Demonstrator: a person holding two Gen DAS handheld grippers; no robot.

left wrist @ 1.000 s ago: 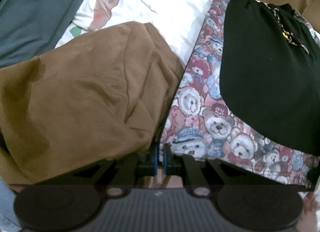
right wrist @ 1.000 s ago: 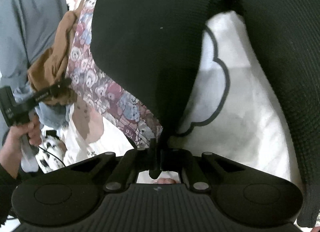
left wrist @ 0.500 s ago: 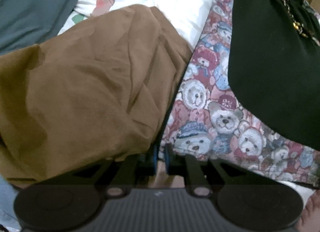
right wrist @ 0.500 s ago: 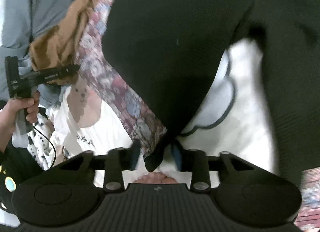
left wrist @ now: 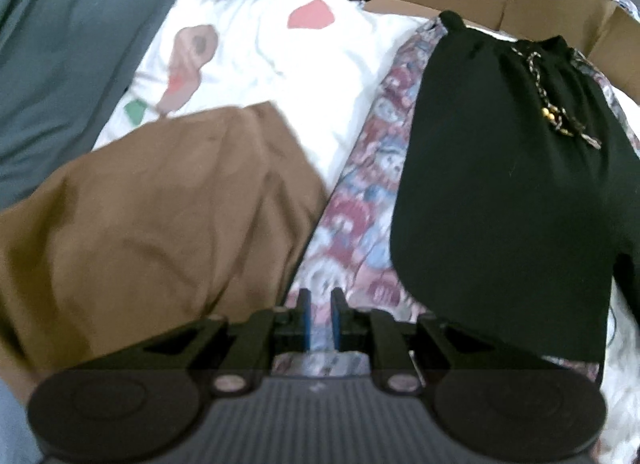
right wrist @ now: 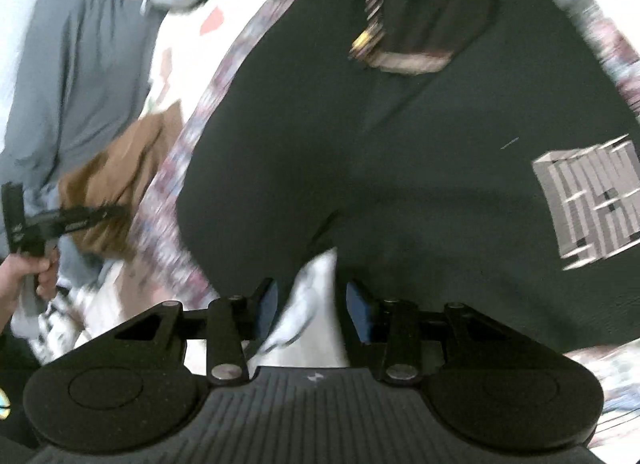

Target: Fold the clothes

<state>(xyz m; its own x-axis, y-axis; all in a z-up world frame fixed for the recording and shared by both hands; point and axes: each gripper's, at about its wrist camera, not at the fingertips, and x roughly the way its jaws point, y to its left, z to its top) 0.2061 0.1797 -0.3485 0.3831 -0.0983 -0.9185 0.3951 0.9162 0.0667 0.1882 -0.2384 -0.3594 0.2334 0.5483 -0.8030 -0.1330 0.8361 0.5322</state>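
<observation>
Two garments, both limp and light: I take hems. Left gripper (left wrist: 319, 314) nearly closed, empty beside brown cloth (left wrist: 160, 232); right gripper (right wrist: 311, 310) jaws just opened, apart, clear of black trousers (right wrist: 400, 167).

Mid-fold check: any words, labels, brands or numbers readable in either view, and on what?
None can be read.
White lettering on the side of the left gripper: too blurred; its jaws have just been opening slightly, and whether cloth is between them is unclear.
Grey blocky patch on the black garment: no legible characters.
</observation>
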